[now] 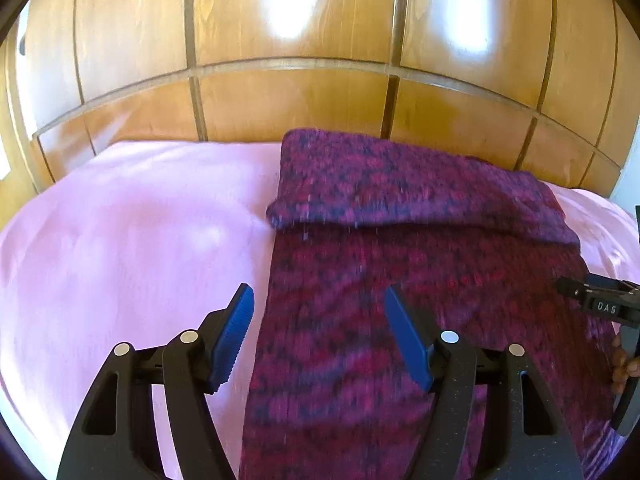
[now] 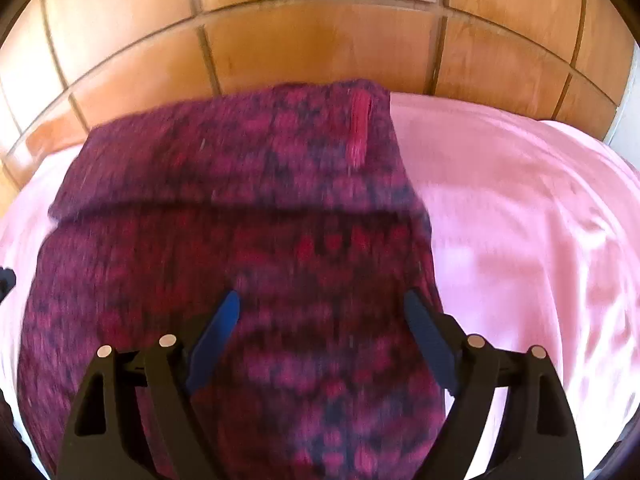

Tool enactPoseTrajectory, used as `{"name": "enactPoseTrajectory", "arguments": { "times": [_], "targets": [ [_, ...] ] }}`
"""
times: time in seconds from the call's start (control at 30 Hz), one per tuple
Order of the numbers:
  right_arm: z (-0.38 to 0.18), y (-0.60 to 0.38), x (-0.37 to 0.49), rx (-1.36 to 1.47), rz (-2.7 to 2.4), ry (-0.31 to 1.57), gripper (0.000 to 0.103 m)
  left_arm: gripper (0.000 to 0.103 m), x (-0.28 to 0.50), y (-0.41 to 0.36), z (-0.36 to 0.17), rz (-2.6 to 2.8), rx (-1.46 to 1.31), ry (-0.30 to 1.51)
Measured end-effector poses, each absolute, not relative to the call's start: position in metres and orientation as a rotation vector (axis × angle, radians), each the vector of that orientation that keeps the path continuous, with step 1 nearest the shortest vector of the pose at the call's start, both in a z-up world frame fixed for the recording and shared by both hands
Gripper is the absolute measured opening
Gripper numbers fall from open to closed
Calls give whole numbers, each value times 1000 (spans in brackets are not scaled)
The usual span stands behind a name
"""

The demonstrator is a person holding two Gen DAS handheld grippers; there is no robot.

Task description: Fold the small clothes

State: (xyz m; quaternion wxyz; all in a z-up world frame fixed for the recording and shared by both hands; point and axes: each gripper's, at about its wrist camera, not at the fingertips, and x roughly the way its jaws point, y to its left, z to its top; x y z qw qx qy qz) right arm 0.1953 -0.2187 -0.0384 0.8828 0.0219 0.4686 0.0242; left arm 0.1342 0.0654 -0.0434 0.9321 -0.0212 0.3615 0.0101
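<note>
The garment (image 1: 420, 280) is a thick, fuzzy knit in mottled magenta and dark purple. Under it the bed's pink sheet (image 1: 140, 220) is smooth, matt cloth. The far wall panelling (image 1: 292, 96) is varnished wood, glossy with glare. The tongs (image 1: 318, 320) are matt black plastic with ribbed blue pads (image 1: 236, 332) and shiny metal pins.

One short text can be read

The white letters "DAS" stand on the black body of the right hand-held gripper (image 1: 566, 286), seen at the right edge of the left wrist view. No other text, number or sign is readable.
</note>
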Motion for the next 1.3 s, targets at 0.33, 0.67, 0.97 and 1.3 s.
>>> {"name": "enactPoseTrajectory", "arguments": {
  "times": [0.33, 0.67, 0.97, 1.3],
  "targets": [
    [-40, -216, 140, 27, 97, 984, 86, 67, 97, 77, -68, 37, -60, 804],
    [-47, -223, 94, -3, 123, 997, 86, 67, 75, 93, -88, 41, -77, 859],
    [-26, -252, 61, 101, 107, 974, 85, 67, 41, 106, -86, -56, -116, 883],
    [-41, -270, 13, 229, 179, 1104, 39, 48, -2, 103, -90, -263, -84, 985]
  ]
}}
